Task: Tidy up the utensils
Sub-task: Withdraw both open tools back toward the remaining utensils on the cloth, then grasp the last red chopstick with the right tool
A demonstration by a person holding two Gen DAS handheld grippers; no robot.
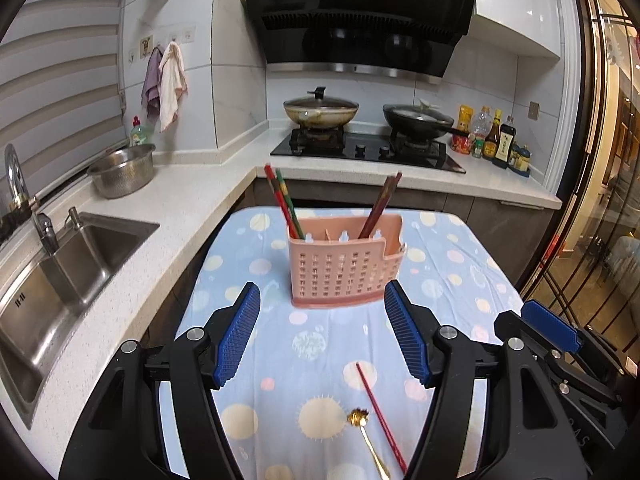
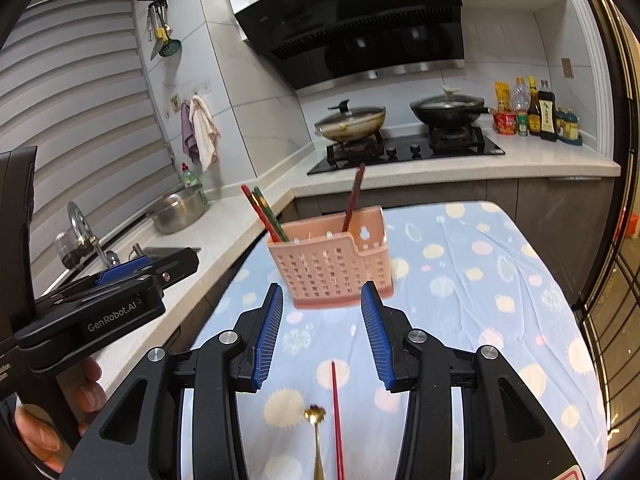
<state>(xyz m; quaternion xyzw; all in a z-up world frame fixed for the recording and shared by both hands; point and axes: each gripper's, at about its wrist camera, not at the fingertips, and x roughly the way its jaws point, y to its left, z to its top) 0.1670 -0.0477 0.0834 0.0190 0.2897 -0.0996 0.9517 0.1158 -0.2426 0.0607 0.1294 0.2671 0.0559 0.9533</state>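
A pink perforated utensil holder (image 1: 344,270) stands on a table with a blue dotted cloth (image 1: 320,344); it also shows in the right wrist view (image 2: 332,268). Red and green chopsticks (image 1: 282,200) lean in its left compartment and dark red chopsticks (image 1: 380,204) in its right. A single red chopstick (image 1: 380,416) and a gold spoon (image 1: 366,436) lie on the cloth near me; both also show in the right wrist view, chopstick (image 2: 337,416) and spoon (image 2: 316,432). My left gripper (image 1: 322,304) is open and empty above them. My right gripper (image 2: 322,300) is open and empty.
A steel sink (image 1: 48,280) and a steel colander (image 1: 122,170) are on the counter to the left. A stove with two lidded pans (image 1: 320,112) is behind the table. Sauce bottles (image 1: 496,136) stand at the back right. A glass door (image 1: 600,200) is on the right.
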